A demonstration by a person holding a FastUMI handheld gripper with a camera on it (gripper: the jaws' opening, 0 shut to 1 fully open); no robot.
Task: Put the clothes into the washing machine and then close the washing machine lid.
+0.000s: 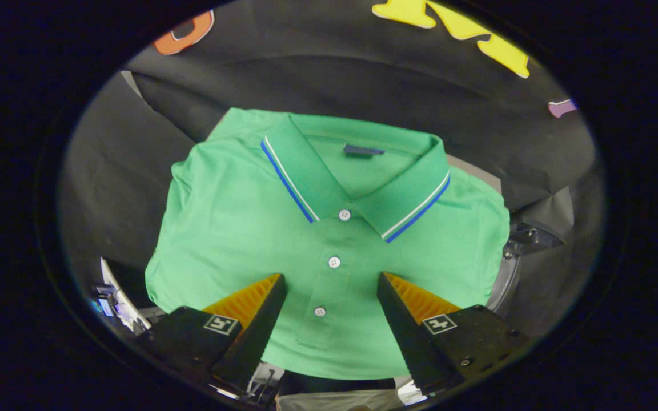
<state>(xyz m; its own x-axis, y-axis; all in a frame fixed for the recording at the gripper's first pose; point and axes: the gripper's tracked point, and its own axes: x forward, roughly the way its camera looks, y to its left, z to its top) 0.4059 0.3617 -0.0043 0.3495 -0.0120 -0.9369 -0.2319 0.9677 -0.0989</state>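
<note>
Item: green polo shirt (pixel 249 228), folded into a rough square, lying face up and flat on a surface draped in black cloth (pixel 112 188). The knit is showing a fine piqué grain. Its collar (pixel 317 171) is spreading open in two pointed flaps, each edged with a white and a blue stripe. A small dark tab (pixel 363 150) is sitting inside the neck. Three round white buttons (pixel 334 262) are running down the placket in a straight line.

Item: gripper (pixel 332 285), hovering over the near half of the shirt with its jaws standing wide apart and clamping nothing. The two wedge-shaped fingers (pixel 260 308) are carrying ribbed pads on their inner faces and a small square marker on each block. The placket and its lower two buttons are lying between the fingers; whether the tips are touching the fabric cannot be told.

Item: curved metal rim (pixel 506 274), partly showing just beside the shirt's right edge, half covered by the cloth
</note>
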